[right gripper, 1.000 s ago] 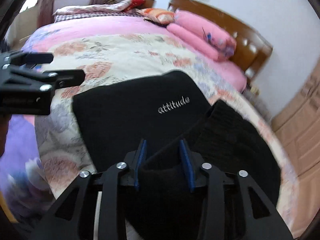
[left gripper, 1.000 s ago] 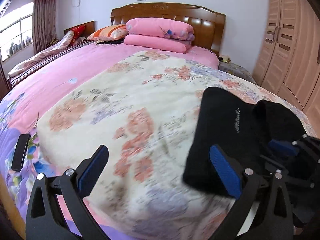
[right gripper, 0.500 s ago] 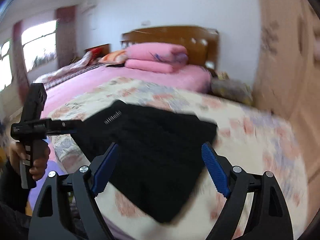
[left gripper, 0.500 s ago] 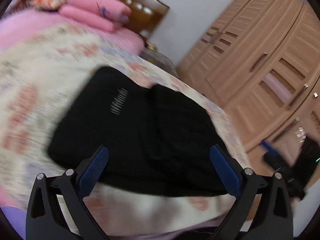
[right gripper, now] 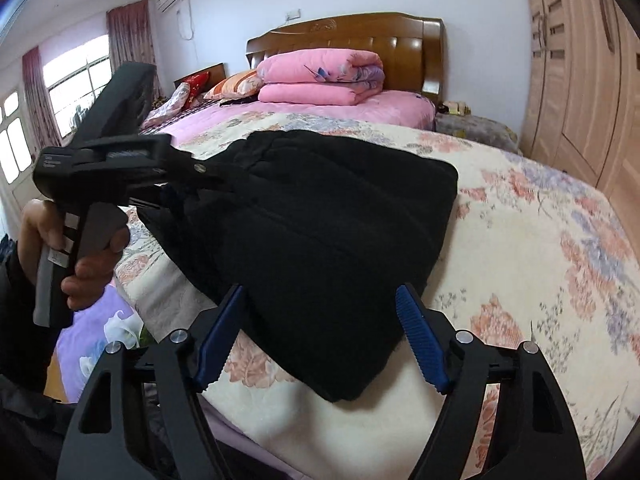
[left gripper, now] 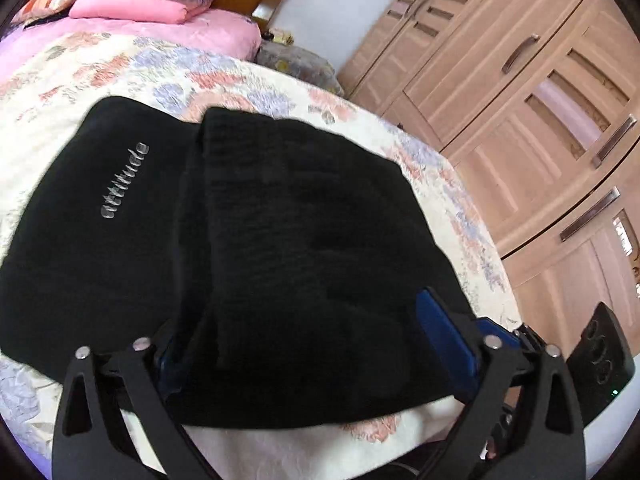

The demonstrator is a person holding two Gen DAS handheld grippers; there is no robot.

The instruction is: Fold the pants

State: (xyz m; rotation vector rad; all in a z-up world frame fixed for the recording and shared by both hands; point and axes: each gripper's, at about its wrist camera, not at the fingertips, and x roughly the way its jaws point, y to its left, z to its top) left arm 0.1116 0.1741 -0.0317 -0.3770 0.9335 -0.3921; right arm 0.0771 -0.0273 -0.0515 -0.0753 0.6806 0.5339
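Both grippers spread wide: left gripper straddling folded pants (black), right gripper hovering near.

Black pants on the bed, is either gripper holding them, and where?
Neither. Left gripper and right gripper are both open, straddling the pants' near edge.
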